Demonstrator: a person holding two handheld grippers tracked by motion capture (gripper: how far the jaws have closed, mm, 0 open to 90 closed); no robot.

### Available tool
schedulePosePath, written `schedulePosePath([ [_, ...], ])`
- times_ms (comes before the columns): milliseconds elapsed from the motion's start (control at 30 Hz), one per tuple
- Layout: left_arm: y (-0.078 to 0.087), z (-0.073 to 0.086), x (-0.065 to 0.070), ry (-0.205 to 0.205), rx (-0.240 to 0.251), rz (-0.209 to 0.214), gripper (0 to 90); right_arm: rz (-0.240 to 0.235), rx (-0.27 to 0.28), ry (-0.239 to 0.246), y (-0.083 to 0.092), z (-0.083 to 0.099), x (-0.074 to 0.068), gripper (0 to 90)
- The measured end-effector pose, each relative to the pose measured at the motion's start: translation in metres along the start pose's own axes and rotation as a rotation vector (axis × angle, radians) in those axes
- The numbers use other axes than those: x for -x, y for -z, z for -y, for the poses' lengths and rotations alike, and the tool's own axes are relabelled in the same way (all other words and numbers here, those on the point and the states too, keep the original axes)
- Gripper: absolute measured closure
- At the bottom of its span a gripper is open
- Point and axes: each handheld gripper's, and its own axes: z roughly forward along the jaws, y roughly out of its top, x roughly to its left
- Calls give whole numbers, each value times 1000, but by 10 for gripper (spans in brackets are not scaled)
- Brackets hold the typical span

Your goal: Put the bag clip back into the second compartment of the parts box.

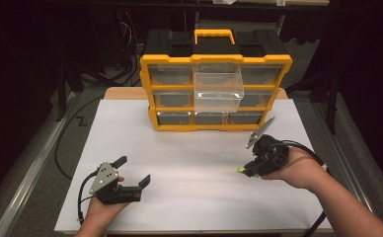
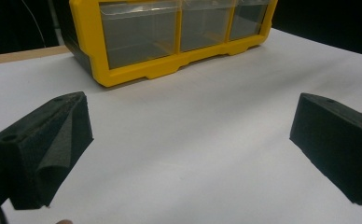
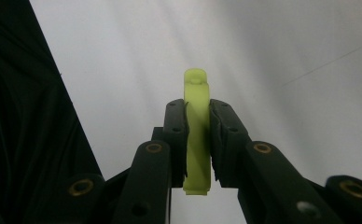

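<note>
One green clip [image 3: 197, 130] clamped in right tool [image 3: 198, 140], long axis along jaws, tip outward.

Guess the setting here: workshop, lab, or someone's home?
Likely a lab recording bench: a white-covered table walled in by black curtains, cables behind, and a yellow parts organizer as a prop.

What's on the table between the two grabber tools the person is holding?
Nothing: in the high view only bare white table lies between the left gripper and the right gripper, which pinches a small yellow-green piece.
</note>
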Motion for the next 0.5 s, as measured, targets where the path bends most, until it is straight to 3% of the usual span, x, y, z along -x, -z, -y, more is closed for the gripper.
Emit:
schedulePosePath([
  [500,0,0,1,4,0,1,5,-9,-6,19,29,-15,-3,791],
])
